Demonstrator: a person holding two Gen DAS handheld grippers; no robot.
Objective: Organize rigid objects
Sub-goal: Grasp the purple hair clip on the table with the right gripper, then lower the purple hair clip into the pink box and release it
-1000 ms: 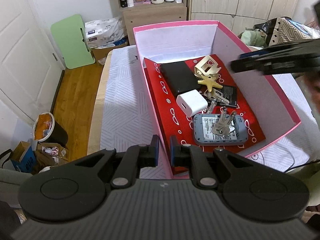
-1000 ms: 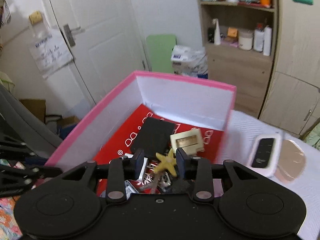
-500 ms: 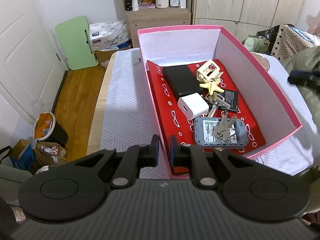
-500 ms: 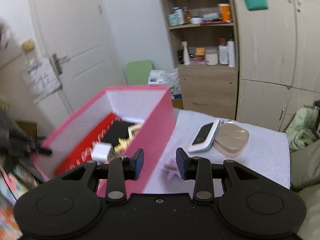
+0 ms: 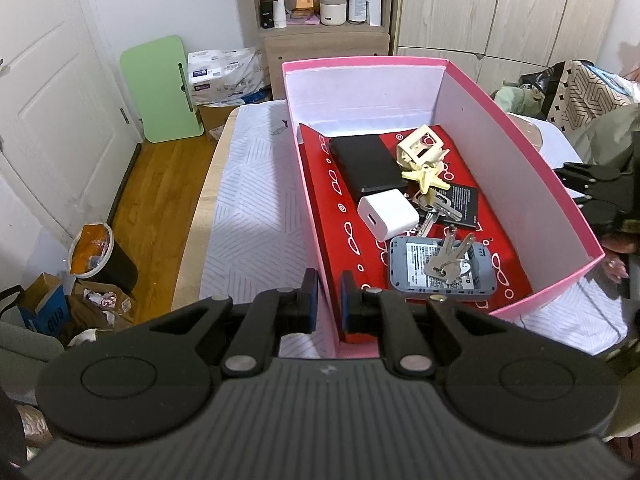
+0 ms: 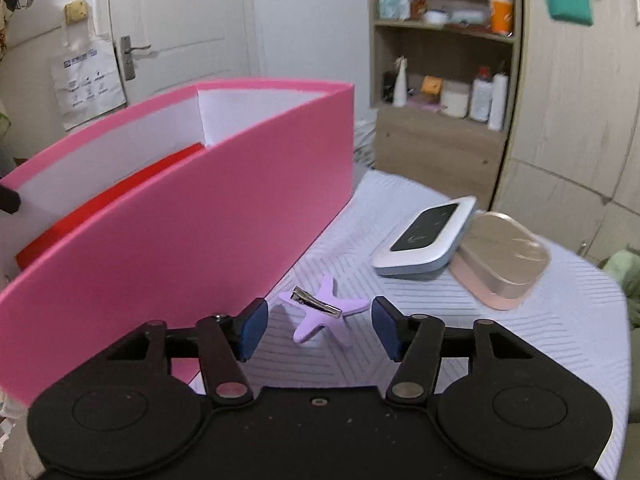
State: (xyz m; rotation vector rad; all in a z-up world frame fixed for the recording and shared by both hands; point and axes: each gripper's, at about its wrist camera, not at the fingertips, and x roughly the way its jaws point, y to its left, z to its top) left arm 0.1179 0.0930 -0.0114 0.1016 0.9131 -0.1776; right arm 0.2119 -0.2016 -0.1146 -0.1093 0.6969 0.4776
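A pink box (image 5: 452,116) with a red lining holds a black slab (image 5: 366,162), a white charger (image 5: 388,215), a cream frame (image 5: 420,148), a yellow starfish clip (image 5: 425,178), keys (image 5: 448,258) and a grey device (image 5: 440,266). My left gripper (image 5: 329,304) is shut on the box's near wall. In the right wrist view the box's outer wall (image 6: 180,248) is on the left. My right gripper (image 6: 318,330) is open just above the table, with a purple starfish hair clip (image 6: 322,310) lying between its fingers.
A white and black device (image 6: 428,236) leans on a gold and pink case (image 6: 500,258) on the white tablecloth (image 6: 540,340) beyond the clip. A shelf unit (image 5: 320,12) with bottles stands behind. A bin (image 5: 96,256) and boxes sit on the floor at left.
My right gripper left the box, where the yellow starfish clip stays, swung right and down to the table and opened wider around the purple clip. My left gripper kept its hold on the box wall.
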